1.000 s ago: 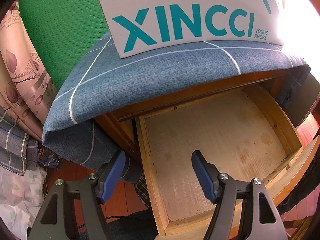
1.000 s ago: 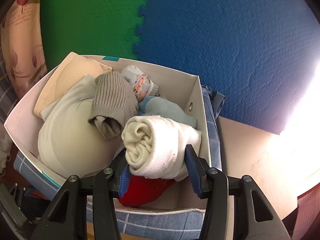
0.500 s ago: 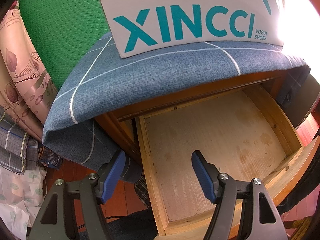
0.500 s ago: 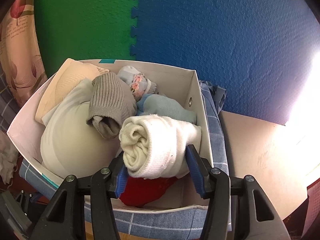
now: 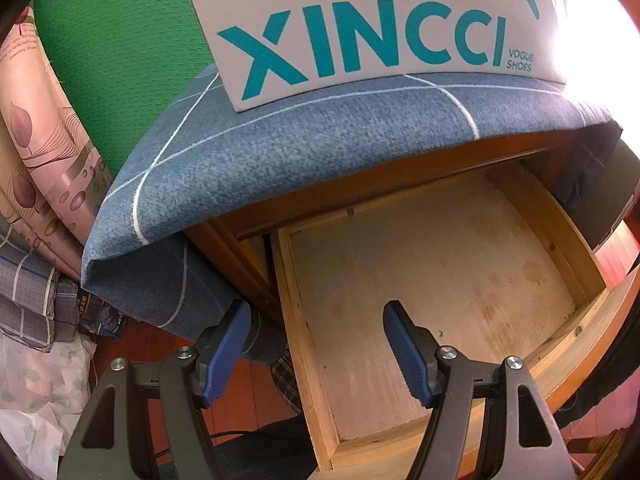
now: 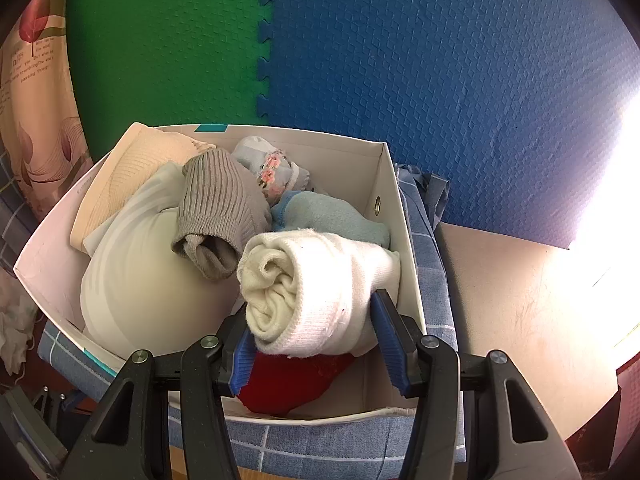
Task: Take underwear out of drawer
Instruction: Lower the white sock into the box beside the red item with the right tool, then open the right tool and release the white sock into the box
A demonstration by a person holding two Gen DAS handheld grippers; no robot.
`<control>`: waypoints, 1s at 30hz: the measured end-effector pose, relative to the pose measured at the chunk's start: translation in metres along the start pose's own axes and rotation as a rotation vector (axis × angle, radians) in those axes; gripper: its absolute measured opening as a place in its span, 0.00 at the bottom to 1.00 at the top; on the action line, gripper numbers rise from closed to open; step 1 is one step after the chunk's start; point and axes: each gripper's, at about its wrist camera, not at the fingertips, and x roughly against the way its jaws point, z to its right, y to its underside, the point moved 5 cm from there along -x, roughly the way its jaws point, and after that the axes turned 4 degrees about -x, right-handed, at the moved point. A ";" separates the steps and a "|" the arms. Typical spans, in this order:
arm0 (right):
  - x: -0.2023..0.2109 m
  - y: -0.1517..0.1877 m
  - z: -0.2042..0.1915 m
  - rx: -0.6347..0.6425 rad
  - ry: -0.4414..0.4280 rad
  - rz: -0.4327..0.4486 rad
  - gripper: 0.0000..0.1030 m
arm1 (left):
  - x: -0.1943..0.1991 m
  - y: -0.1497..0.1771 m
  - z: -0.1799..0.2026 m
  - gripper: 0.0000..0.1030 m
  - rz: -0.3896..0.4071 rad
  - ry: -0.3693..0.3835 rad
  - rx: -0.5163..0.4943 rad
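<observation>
My right gripper [image 6: 312, 320] is shut on a rolled white piece of underwear [image 6: 316, 276], which it holds over the near right corner of a white shoe box [image 6: 384, 184]. Under the roll lies a red garment [image 6: 292, 380]. Also in the box are a grey ribbed piece [image 6: 220, 208], a light blue one [image 6: 332, 216], a floral one [image 6: 268, 168] and a large cream one [image 6: 140, 280]. My left gripper [image 5: 316, 312] hangs open with nothing between its fingers, above the left wall of the pulled-out wooden drawer [image 5: 440, 272], whose bottom is bare.
The box, printed XINCCI [image 5: 360, 20], stands on a blue checked cloth [image 5: 320, 140] that covers the cabinet top above the drawer. Green and blue foam mats [image 6: 440, 80] line the wall behind. Patterned fabrics [image 5: 36, 208] pile up at the left. A pale tabletop [image 6: 520, 300] lies right of the box.
The right gripper has rolled slightly with the white roll still clamped, so the box sits a little differently in its view. The left gripper and the drawer look the same.
</observation>
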 end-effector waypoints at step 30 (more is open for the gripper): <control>0.061 0.006 0.016 -0.056 0.051 0.288 1.00 | 0.012 -0.002 -0.008 0.69 0.056 -0.005 0.038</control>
